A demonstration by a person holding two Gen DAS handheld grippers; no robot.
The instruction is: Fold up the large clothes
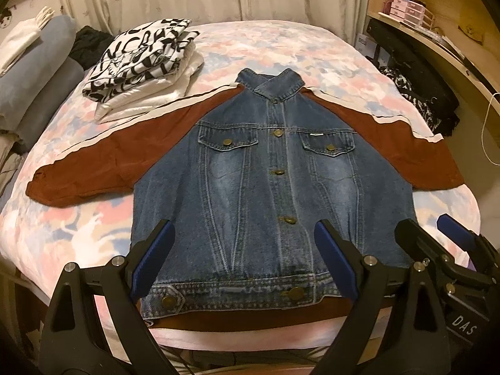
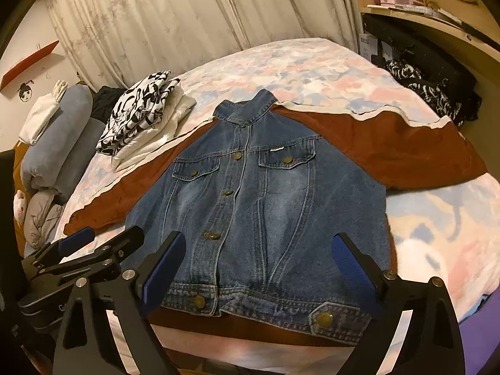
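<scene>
A denim jacket (image 1: 268, 181) with rust-brown sleeves (image 1: 103, 162) lies flat and buttoned on the flowered bed cover (image 1: 281, 47), collar far, hem near; in the right wrist view the jacket (image 2: 262, 193) looks the same. My left gripper (image 1: 247, 250) hovers over the hem's left half, jaws wide, nothing pinched between the blue pads (image 1: 162, 243). My right gripper (image 2: 259, 259) hovers over the hem's right half, also open, with only the flat denim below it. Each gripper shows in the other's view: the right gripper (image 1: 432, 231) and the left gripper (image 2: 104, 237).
A folded stack, a black-and-white patterned garment (image 1: 140, 56) on white ones, sits at the bed's far left. Rolled grey-blue bedding (image 1: 37, 72) lines the left side. Dark clothes (image 1: 418, 100) lie at the right edge under a wooden desk (image 1: 437, 47). Curtains (image 2: 187, 15) hang behind.
</scene>
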